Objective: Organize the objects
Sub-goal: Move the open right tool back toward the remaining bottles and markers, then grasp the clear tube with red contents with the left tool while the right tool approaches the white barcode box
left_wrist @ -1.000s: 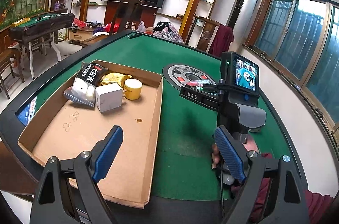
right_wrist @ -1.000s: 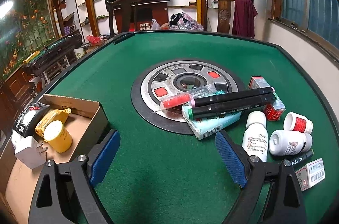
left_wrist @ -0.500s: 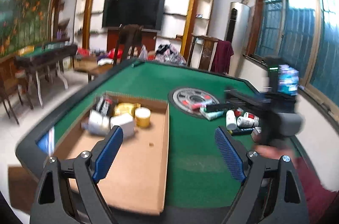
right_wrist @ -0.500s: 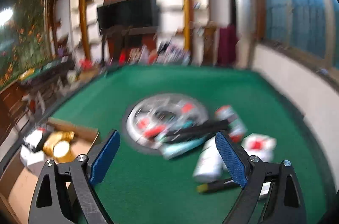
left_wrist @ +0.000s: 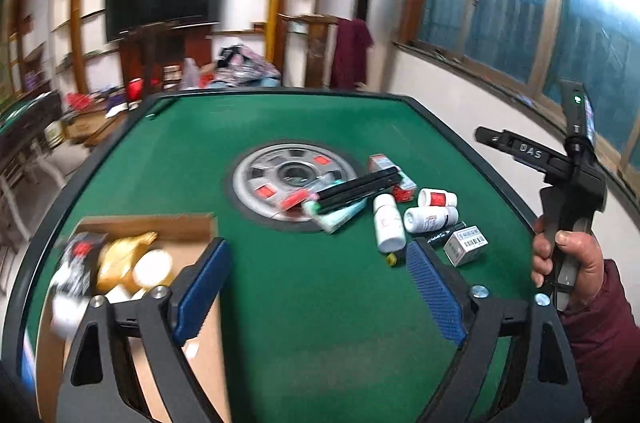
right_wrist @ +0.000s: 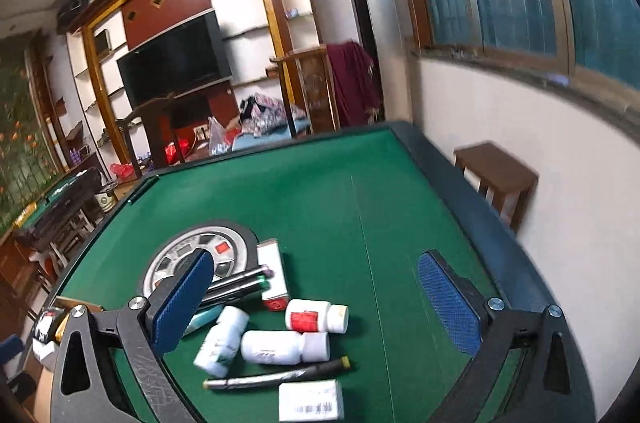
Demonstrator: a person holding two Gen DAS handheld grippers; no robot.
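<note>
A pile of loose objects lies on the green table: three white bottles [left_wrist: 387,226] [right_wrist: 316,316], two black markers [left_wrist: 357,186] [right_wrist: 236,281], a red-and-white box [right_wrist: 273,275], a small white barcode box [left_wrist: 465,245] [right_wrist: 311,400] and a dark pen [right_wrist: 276,376]. My left gripper [left_wrist: 316,293] is open and empty, above the table's front. My right gripper [right_wrist: 316,297] is open and empty, raised above the bottles. In the left wrist view its handle [left_wrist: 572,183] is at the right edge.
A cardboard box [left_wrist: 160,223] at the front left holds a yellow cup, a gold packet, a black packet and a white cube. A round metal hub [left_wrist: 290,179] sits mid-table. A wooden stool [right_wrist: 498,177] stands beyond the table's right rim.
Both grippers have swung up and to the right. The left view moved from the cardboard box to the pile. The right gripper lifted and turned toward the table's right edge.
</note>
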